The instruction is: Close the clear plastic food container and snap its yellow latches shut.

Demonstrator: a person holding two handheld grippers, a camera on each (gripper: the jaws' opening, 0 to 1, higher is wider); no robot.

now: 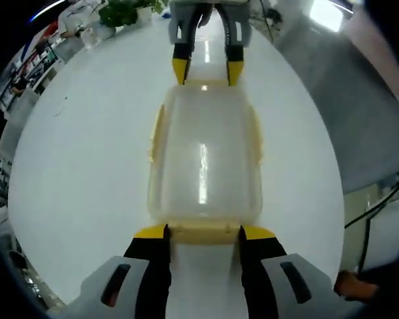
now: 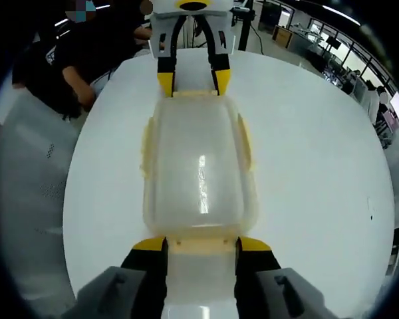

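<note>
Clear plastic food container (image 2: 198, 173), lid on, lying lengthwise on a white round table (image 2: 319, 166). The right gripper (image 2: 201, 244) straddles the near-end yellow latch (image 2: 201, 246) with jaws parted, while the left gripper (image 2: 194, 81) meets the far end likewise. A person in dark clothing (image 2: 86, 60) stands at the table's far left edge.

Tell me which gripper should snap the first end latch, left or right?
Either; slight edge to the left gripper. Both sit squarely at opposite short ends of the clear container, jaws open astride a yellow end latch. The right gripper mirrors it at the far latch, so neither is clearly better.
</note>
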